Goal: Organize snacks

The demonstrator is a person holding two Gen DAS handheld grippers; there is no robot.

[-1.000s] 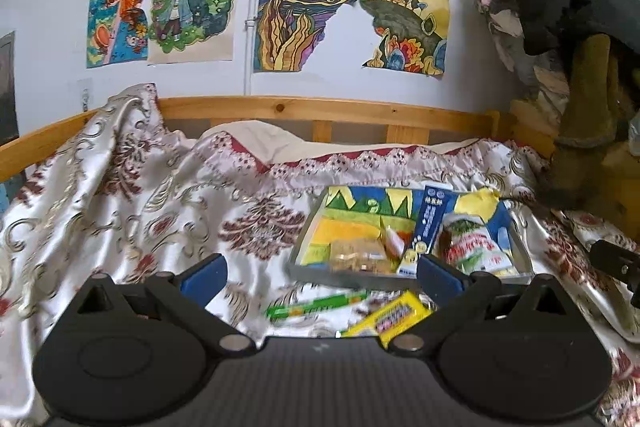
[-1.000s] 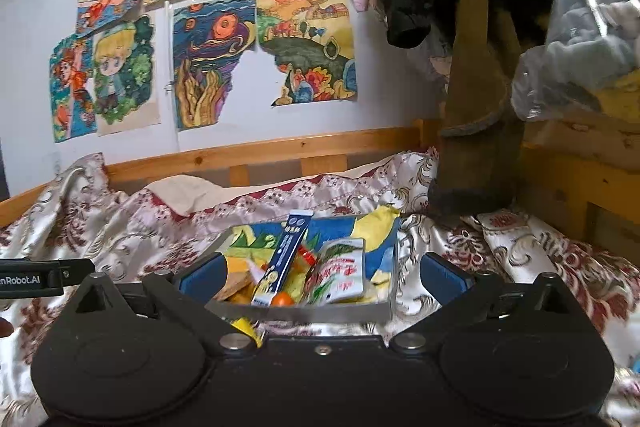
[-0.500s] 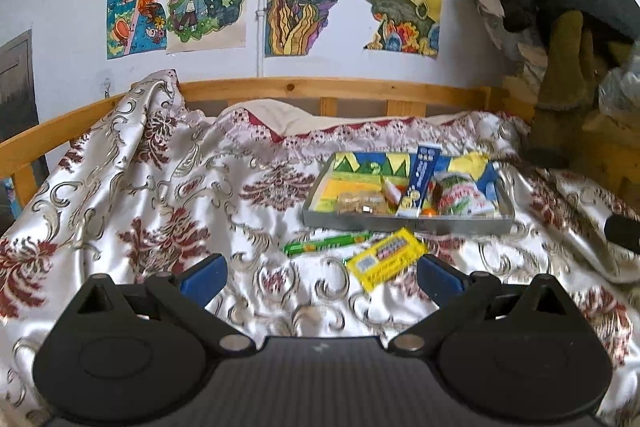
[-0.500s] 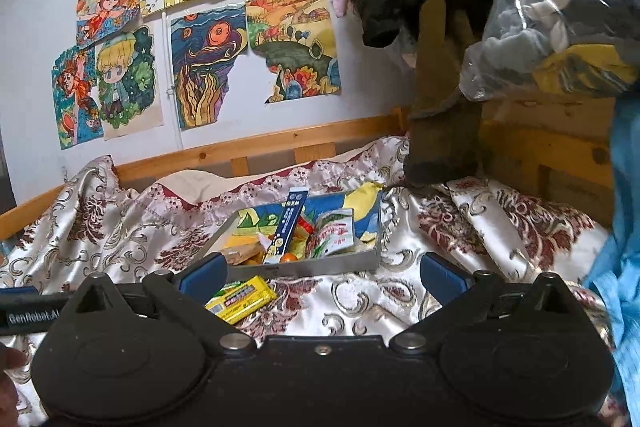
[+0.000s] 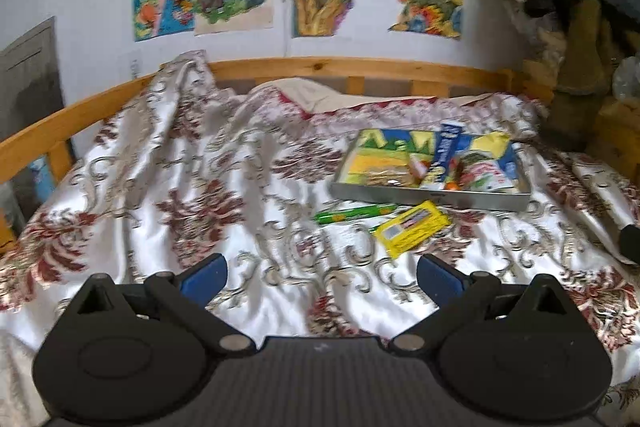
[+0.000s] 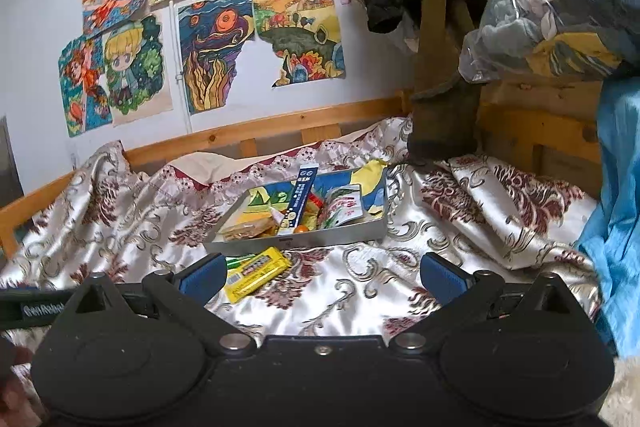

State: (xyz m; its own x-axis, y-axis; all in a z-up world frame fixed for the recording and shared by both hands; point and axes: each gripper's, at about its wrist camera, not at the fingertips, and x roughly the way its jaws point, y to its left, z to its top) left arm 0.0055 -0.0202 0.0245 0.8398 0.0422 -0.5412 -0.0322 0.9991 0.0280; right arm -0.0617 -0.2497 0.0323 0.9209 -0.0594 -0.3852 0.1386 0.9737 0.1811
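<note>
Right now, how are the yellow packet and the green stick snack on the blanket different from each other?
The yellow packet is broad, flat and rectangular with a printed label; the green stick snack is long and thin. The yellow packet lies diagonally, while the green stick lies nearly parallel to the tray front wall. The green stick is closer to the tray; the yellow packet is nearer the grippers. Both rest on the blanket, outside the tray, and neither is held.

On the bed (image 5: pixel 248 195) the tray (image 5: pixel 432 195) lies at one o'clock, packets inside; a stick (image 5: pixel 354 213) and packet (image 5: pixel 412 233) lie just before it.
</note>
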